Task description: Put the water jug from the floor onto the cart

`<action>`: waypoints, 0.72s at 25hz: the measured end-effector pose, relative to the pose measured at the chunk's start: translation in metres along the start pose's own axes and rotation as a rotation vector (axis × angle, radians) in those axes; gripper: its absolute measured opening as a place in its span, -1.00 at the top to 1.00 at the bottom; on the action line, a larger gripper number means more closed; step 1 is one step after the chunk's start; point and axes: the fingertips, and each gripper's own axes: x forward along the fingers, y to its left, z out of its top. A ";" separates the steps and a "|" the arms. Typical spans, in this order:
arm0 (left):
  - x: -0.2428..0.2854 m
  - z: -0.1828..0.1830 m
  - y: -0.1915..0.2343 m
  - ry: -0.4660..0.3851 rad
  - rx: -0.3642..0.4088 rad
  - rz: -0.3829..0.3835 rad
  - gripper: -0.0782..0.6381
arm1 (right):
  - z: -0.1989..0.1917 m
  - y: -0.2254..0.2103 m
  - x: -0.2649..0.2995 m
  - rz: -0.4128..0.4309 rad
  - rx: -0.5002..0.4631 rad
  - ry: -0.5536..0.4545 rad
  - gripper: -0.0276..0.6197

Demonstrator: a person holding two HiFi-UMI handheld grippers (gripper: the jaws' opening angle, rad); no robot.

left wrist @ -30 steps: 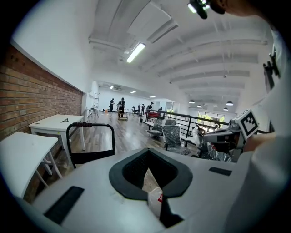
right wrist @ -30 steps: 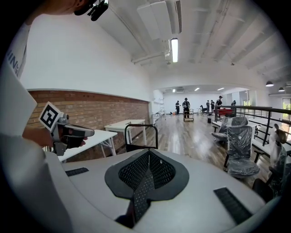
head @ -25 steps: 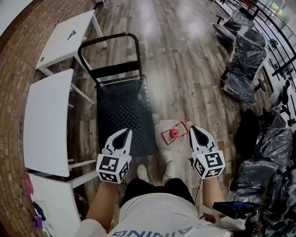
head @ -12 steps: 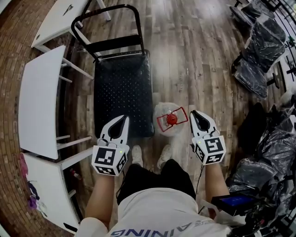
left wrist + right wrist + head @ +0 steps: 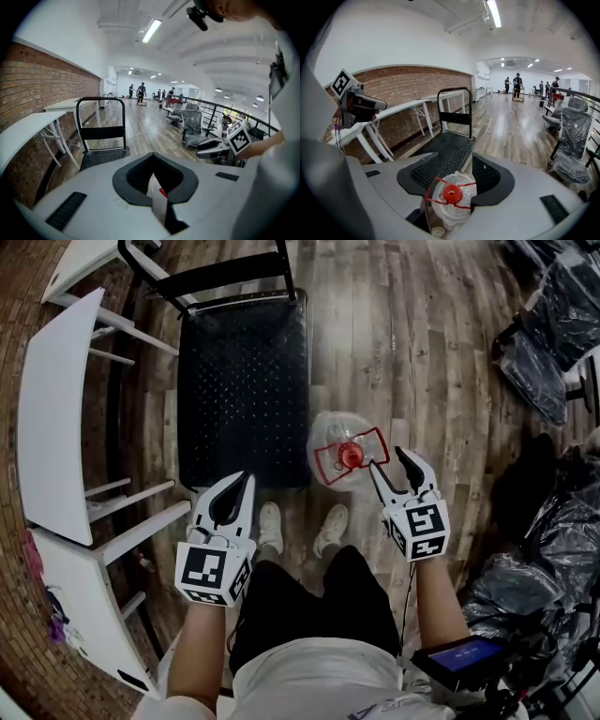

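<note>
The clear water jug (image 5: 343, 454) with a red cap and red carry handle stands on the wood floor, right of the black cart platform (image 5: 244, 371). My right gripper (image 5: 389, 466) is open just right of the jug, its left fingertip close to the red handle. Its jaws have just been opening and nothing is between the pads. In the right gripper view the jug (image 5: 451, 201) shows below the parted jaws (image 5: 455, 154), with the cart (image 5: 443, 147) beyond. My left gripper (image 5: 246, 478) is shut and empty at the cart's near edge; in its own view (image 5: 152, 155) a sliver of jug (image 5: 155, 191) shows.
White tables (image 5: 56, 399) stand along the brick wall left of the cart. The cart's upright handle (image 5: 206, 273) is at its far end. The person's shoes (image 5: 272, 526) are just behind the jug. Plastic-wrapped chairs (image 5: 548, 343) and black bags (image 5: 553, 540) fill the right side.
Both grippers have come down toward the floor. The right gripper's jaws went from shut to open beside the jug. The left stayed shut. The jug has not moved.
</note>
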 end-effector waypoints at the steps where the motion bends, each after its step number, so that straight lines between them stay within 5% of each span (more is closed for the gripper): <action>1: 0.002 -0.009 0.000 0.010 -0.007 0.001 0.78 | -0.009 0.001 0.006 0.004 -0.003 0.007 0.25; 10: 0.020 -0.065 0.015 0.056 -0.039 0.029 0.78 | -0.079 0.019 0.066 0.035 -0.053 0.073 -0.07; 18: 0.027 -0.095 0.022 0.066 -0.059 0.036 0.78 | -0.130 0.021 0.105 0.047 -0.075 0.132 -0.13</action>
